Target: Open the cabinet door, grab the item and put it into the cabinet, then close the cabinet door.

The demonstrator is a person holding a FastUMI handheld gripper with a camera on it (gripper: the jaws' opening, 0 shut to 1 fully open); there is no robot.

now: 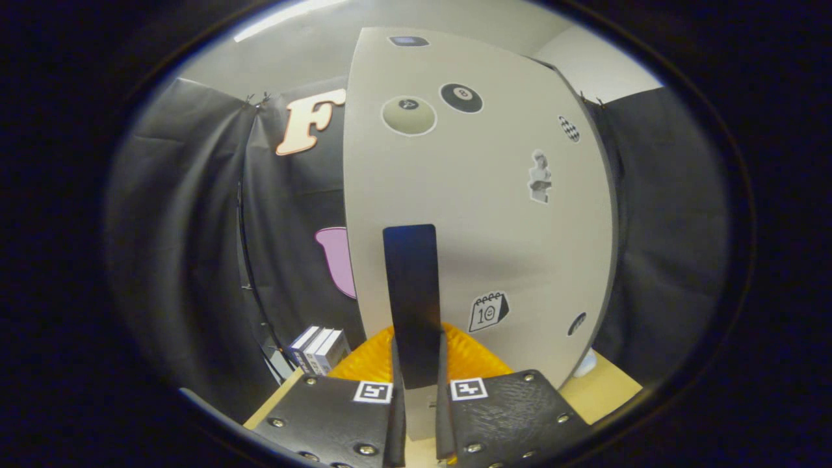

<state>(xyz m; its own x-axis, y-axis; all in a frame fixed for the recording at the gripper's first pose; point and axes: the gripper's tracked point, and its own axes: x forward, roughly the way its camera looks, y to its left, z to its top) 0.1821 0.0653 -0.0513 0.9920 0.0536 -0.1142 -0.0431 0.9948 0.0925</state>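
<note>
The white cabinet door, dotted with stickers, stands close in front of me. Its dark upright handle runs down between my fingers. My gripper is shut on the lower part of this handle, one finger pressing on each side. Below the door and just beyond the fingers lies an orange ribbed object, partly hidden by the handle and the gripper body. The door hides the cabinet's inside.
Several small boxes or books stand upright left of the orange object, against the black cloth wall. The wooden tabletop shows at the right, with a small white thing under the door's lower right corner.
</note>
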